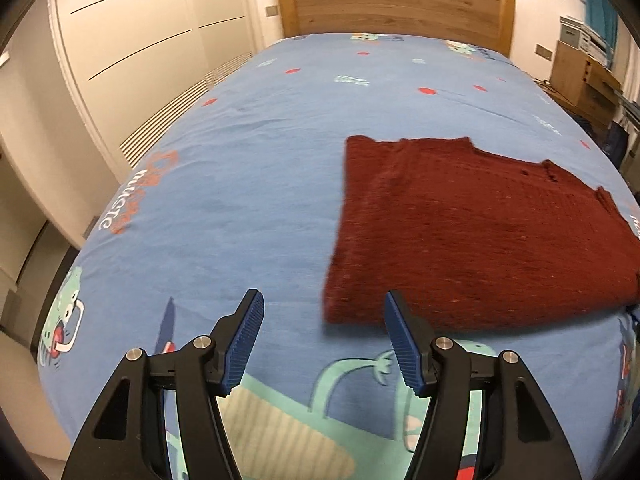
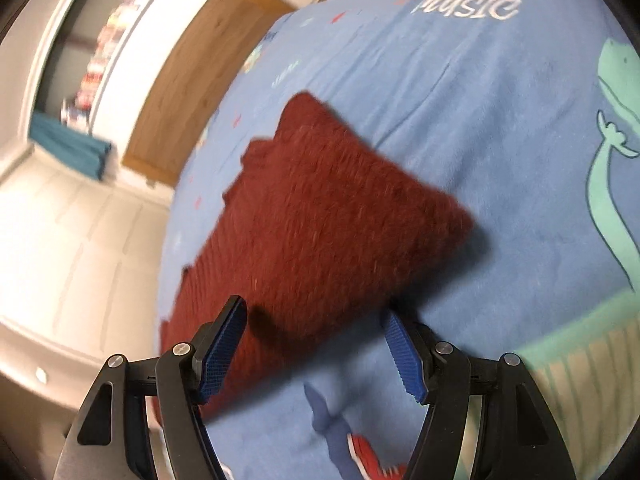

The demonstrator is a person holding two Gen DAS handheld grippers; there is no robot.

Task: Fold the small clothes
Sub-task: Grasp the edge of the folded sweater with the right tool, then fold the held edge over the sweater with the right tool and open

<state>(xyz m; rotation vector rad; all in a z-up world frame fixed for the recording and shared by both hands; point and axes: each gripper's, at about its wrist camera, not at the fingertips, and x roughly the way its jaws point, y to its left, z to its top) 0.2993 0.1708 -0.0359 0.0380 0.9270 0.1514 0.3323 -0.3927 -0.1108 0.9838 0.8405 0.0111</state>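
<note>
Sweater (image 1: 472, 232), dark red knit, lies folded flat on the bed (image 1: 248, 184), on the blue cartoon-print cover, toward the right side as I see it from the left wrist. My left gripper (image 1: 322, 308) hangs spread wide with nothing between its blue pads (image 1: 246, 344), just beside the sweater's near left corner. My right gripper (image 2: 314, 320) is spread too, holding nothing, hovering over the sweater's near edge. A wooden headboard (image 1: 392, 4) stands at the far end.

Home bedroom — bed (image 1: 280, 140) w/ kids' cartoon sheet, wooden headboard (image 1: 396, 4), fitted wardrobe (image 1: 132, 28) — bookshelf (image 2: 116, 28).
</note>
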